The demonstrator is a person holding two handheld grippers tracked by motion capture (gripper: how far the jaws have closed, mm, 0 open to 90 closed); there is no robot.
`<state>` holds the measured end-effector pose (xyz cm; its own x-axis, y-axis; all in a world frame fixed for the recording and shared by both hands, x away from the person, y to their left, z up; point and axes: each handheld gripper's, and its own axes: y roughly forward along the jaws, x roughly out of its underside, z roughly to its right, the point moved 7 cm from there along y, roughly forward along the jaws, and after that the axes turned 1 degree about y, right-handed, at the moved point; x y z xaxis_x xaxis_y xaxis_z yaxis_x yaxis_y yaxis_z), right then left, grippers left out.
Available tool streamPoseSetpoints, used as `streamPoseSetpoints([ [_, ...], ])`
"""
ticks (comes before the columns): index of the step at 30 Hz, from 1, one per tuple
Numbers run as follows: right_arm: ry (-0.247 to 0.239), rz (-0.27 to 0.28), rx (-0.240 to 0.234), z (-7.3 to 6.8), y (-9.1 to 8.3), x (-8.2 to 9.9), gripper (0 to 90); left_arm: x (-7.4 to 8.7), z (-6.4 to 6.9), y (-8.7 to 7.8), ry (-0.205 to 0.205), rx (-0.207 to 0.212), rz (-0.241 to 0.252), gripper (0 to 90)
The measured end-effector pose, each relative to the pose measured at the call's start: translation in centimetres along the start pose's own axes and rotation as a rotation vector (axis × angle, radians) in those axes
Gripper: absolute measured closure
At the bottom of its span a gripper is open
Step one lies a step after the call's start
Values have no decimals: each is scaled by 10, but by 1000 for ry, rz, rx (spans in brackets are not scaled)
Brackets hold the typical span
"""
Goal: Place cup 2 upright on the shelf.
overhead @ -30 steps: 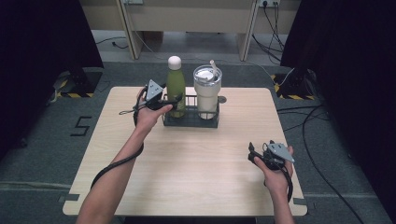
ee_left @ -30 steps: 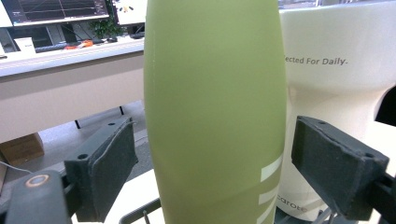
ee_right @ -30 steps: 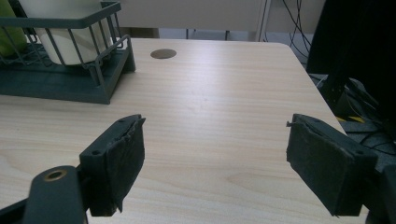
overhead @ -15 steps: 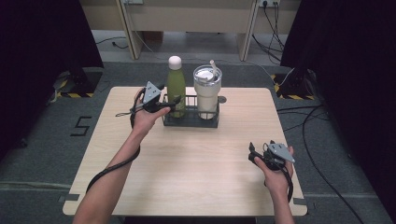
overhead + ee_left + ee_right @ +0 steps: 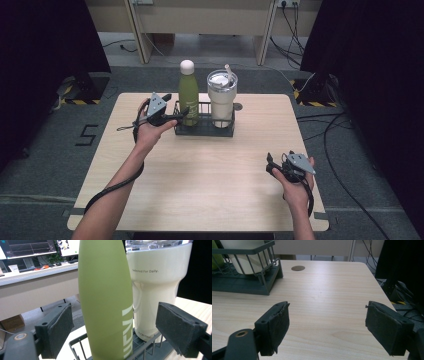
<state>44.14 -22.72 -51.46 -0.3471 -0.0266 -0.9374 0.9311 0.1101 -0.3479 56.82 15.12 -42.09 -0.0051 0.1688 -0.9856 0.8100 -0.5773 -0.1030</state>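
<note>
A green bottle [image 5: 188, 92] with a white cap stands upright in a dark wire basket [image 5: 204, 131] at the back of the table, with a cream tumbler [image 5: 222, 97] with lid and straw to its right. My left gripper [image 5: 181, 116] reaches in from the left at the bottle's lower half. In the left gripper view the green bottle [image 5: 105, 297] stands between the two pads [image 5: 58, 330], with a gap on each side, and the tumbler [image 5: 155, 290] is behind it. My right gripper [image 5: 270, 165] rests low at the front right, and its pads [image 5: 387, 327] stand apart over bare wood.
The wooden table [image 5: 210, 175] has a small round hole [image 5: 298, 268] near the basket [image 5: 244, 282]. Beyond the far edge are wooden furniture legs and cables on a grey floor. Dark curtains hang on both sides.
My left hand has shifted slightly leftward and toward the person while staying beside the bottle. The right hand has kept still.
</note>
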Motion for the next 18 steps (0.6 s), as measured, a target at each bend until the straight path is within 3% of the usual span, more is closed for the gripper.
streamPoseSetpoints([
  [18,0,-2,1,0,0,1,195,10,-1,-36,8,-7,-5,140],
])
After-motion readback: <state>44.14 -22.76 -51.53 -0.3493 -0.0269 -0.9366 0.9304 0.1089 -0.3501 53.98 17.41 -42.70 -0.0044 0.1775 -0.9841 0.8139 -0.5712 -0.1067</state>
